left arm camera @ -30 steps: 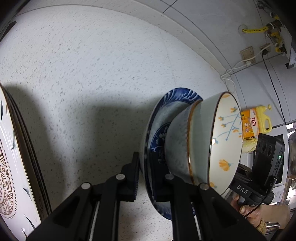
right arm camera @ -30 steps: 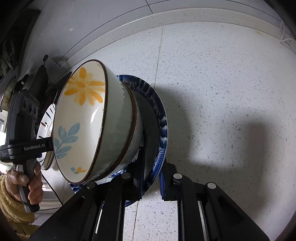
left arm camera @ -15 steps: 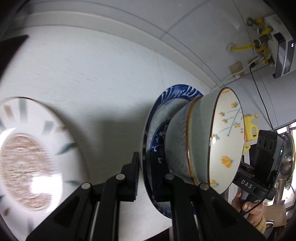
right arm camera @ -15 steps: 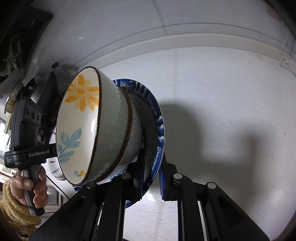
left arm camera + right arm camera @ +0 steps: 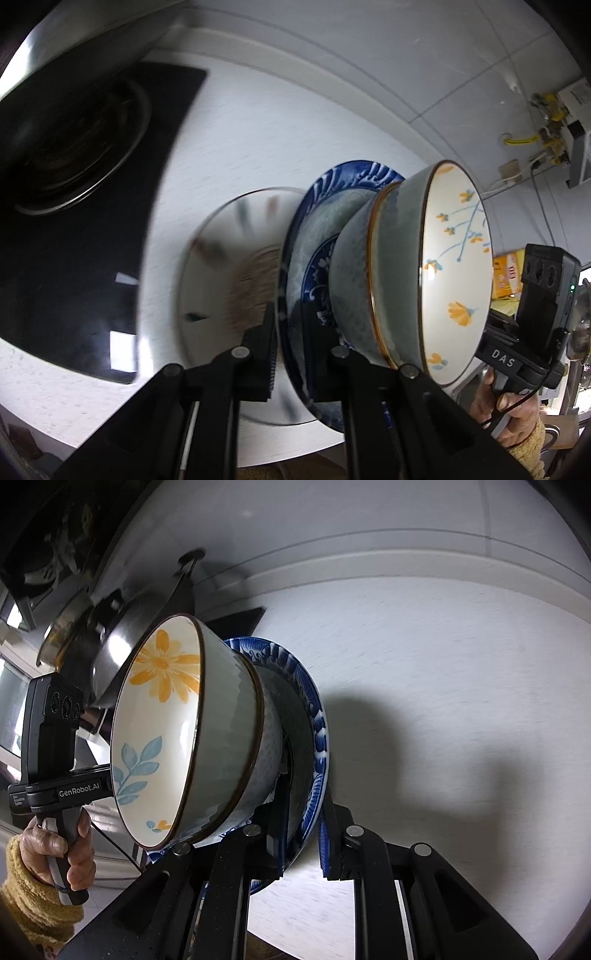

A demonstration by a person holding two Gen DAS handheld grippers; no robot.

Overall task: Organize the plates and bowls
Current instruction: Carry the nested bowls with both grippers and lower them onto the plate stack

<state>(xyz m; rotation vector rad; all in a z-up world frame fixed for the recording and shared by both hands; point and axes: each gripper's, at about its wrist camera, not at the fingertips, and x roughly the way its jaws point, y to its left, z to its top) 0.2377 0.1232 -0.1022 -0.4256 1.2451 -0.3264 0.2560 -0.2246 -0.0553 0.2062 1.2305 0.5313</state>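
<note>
Blue plate (image 5: 295,258) on edge; two nested floral bowls (image 5: 454,266) inside

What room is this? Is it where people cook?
Most likely a home kitchen: a black stove burner set in a speckled white countertop, a steel pot nearby, and a blue plate carrying stacked bowls.

Home kitchen, black hob (image 5: 74,206), speckled countertop (image 5: 461,664), tiled wall (image 5: 424,55)
</note>
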